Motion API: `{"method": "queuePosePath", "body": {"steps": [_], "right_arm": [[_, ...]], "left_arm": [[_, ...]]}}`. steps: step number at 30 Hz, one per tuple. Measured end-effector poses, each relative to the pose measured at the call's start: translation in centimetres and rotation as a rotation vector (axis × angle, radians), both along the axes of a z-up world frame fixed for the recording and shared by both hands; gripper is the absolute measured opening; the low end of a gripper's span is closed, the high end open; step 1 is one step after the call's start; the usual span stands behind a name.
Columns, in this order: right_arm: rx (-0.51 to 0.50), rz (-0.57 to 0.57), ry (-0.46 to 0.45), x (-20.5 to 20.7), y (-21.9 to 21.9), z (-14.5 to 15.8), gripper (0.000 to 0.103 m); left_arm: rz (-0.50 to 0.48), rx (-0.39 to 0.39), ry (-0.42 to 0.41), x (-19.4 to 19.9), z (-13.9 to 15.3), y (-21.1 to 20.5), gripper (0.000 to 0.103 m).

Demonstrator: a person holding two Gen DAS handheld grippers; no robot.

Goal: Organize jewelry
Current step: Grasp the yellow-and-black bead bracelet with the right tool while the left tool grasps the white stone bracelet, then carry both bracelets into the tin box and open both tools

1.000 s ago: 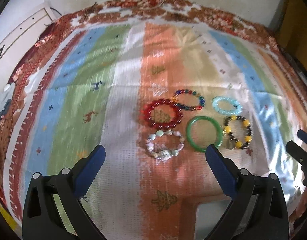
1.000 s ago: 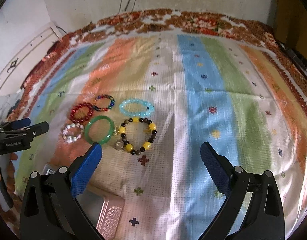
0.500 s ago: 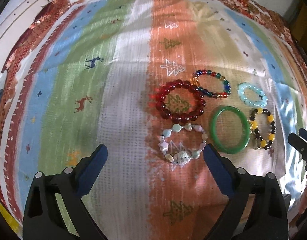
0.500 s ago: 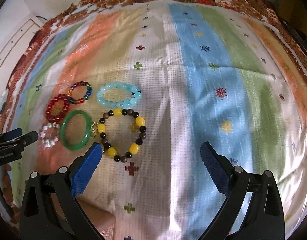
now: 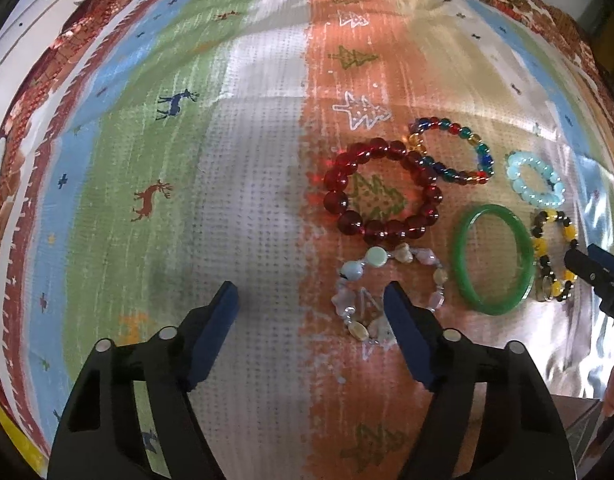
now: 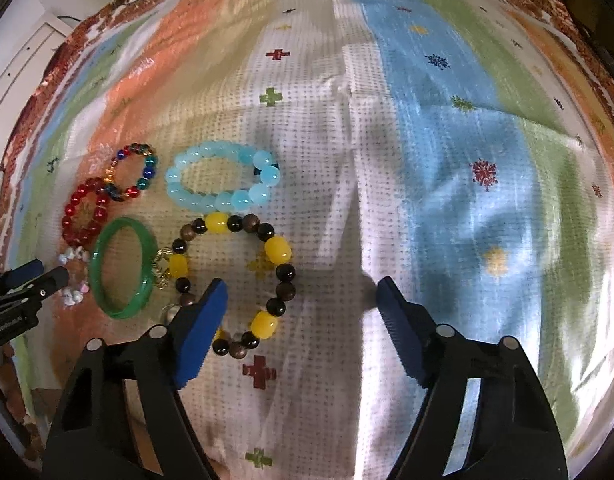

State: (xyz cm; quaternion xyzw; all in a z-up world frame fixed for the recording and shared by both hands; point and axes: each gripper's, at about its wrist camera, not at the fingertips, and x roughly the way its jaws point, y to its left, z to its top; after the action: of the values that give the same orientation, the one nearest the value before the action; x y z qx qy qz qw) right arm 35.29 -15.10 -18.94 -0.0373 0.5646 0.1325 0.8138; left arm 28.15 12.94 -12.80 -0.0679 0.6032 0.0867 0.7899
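Observation:
Several bracelets lie on a striped cloth. In the left wrist view: a red bead bracelet [image 5: 383, 188], a multicolour bead bracelet [image 5: 453, 150], a pale blue one [image 5: 535, 178], a green bangle [image 5: 493, 260], a yellow-and-dark bead bracelet [image 5: 555, 256] and a pale stone bracelet [image 5: 387, 288]. My left gripper [image 5: 311, 300] is open, its right finger over the pale stone bracelet. My right gripper [image 6: 301, 294] is open; its left finger covers the near edge of the yellow-and-dark bracelet [image 6: 235, 280]. The green bangle [image 6: 121, 268] and pale blue bracelet [image 6: 223, 180] lie beside it.
The striped cloth [image 5: 247, 160] covers the whole surface, with a red patterned border [image 5: 35, 92] at its edges. A box corner [image 5: 579, 428] shows at the lower right of the left wrist view. The other gripper shows at the left edge of the right wrist view [image 6: 23, 284].
Both grippers have moved down and forward toward the bracelets. Both jaws have narrowed but stay open. The bracelets have not moved.

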Motion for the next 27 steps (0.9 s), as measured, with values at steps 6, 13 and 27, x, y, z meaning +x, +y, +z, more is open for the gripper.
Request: {"method": "queuePosePath", "body": {"steps": [6,13,27], "right_arm": [[-0.04,-0.009,-0.006,0.2,-0.3,-0.2,0.052],[-0.05,-0.03,-0.012,0.7,-1.7,0.1,0.018],[0.01,0.013,-0.087,-1.9,-1.9,3.4,0.01]], "left_arm": [[-0.053,0.06,0.004,0.1,-0.3,-0.8,0.058],[-0.066,0.07,0.001,-0.3,0.0,-1.2,0.013],[-0.086,-0.048,-0.097,-2.0,3.4,-1.7,0.012]]}}
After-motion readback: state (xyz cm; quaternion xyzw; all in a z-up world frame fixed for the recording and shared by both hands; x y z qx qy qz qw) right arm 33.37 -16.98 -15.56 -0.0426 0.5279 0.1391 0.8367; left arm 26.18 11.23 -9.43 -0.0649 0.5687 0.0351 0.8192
